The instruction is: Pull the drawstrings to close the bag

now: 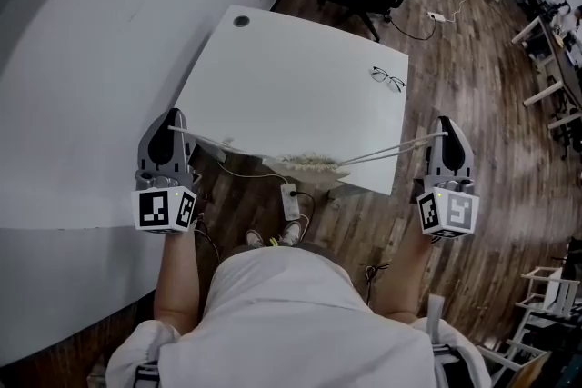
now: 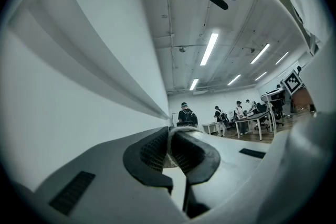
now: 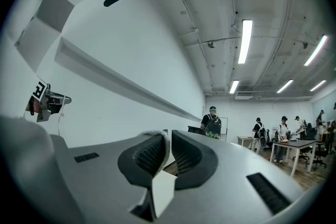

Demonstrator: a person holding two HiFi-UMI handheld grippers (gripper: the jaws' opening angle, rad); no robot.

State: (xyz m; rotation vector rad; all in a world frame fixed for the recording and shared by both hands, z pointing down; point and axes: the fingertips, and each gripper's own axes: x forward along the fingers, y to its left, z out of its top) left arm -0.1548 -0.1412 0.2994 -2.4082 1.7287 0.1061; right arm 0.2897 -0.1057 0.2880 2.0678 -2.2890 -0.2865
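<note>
Your left tongs (image 1: 169, 132) and right tongs (image 1: 445, 136) each clench a drawstring (image 1: 211, 143), taut; bag (image 1: 309, 163) bunched between them.

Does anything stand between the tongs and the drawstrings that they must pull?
Nothing visible does. The left tongs and right tongs are each shut on a drawstring, stretched taut from the bag.

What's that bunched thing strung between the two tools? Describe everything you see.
A small drawstring bag, pale beige and cloth-like, its mouth gathered into a crumpled bunch over the near edge of the white table. Taut pale drawstrings run sideways from it into the left gripper and right gripper, both clamped shut on them.
</note>
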